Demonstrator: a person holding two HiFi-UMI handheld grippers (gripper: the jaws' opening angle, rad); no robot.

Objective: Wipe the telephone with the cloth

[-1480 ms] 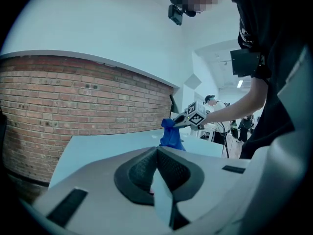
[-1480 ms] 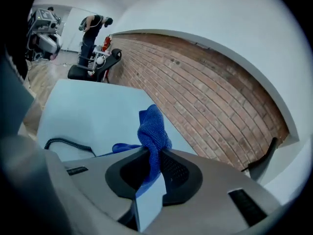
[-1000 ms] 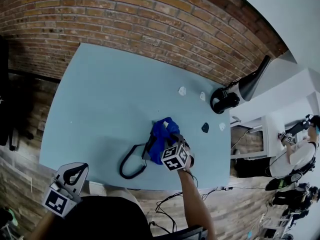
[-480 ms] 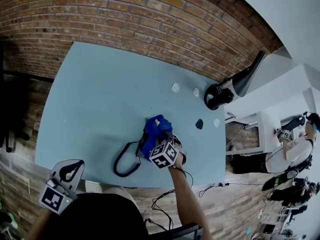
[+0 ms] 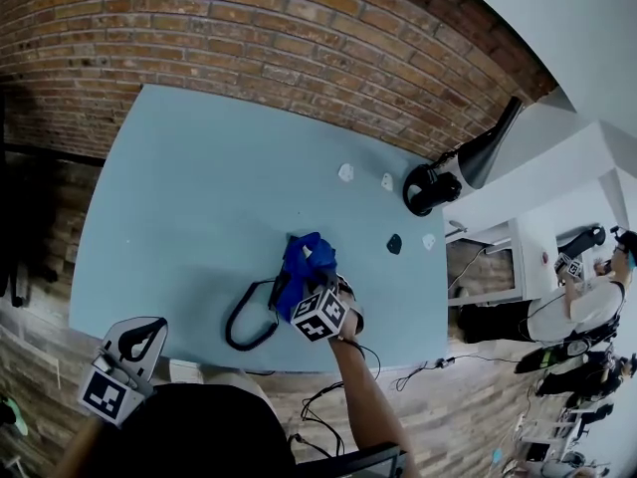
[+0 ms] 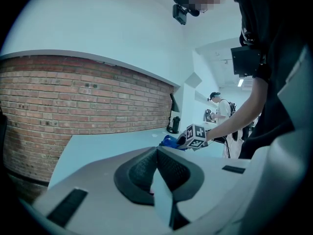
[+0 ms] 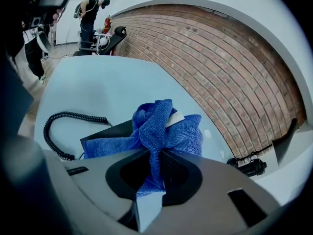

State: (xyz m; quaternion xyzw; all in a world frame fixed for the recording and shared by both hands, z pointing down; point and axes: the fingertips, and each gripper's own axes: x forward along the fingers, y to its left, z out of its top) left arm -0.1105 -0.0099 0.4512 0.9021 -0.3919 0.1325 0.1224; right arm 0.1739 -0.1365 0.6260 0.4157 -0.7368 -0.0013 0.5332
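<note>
The right tongs (image 7: 154, 156) pinch the bunched blue cloth (image 7: 164, 129) lying on the black telephone (image 7: 108, 131), its coiled cord (image 7: 70, 114) curling over the bench (image 5: 209, 187), while the left tongs (image 6: 156, 153) sit closed.

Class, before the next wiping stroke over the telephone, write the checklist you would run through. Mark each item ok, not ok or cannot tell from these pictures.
1. Right gripper grips the cloth: ok, jaws shut on a fold of it.
2. Cloth rests on the telephone: ok, it drapes over the black body.
3. Coiled cord clear of the cloth: ok, it loops aside on the table.
4. Left gripper out of the way: ok, shut, empty, by the table's near corner.
5. Telephone steadied: not ok, nothing holds it.
6. Surface under the cloth clean: cannot tell.
</note>
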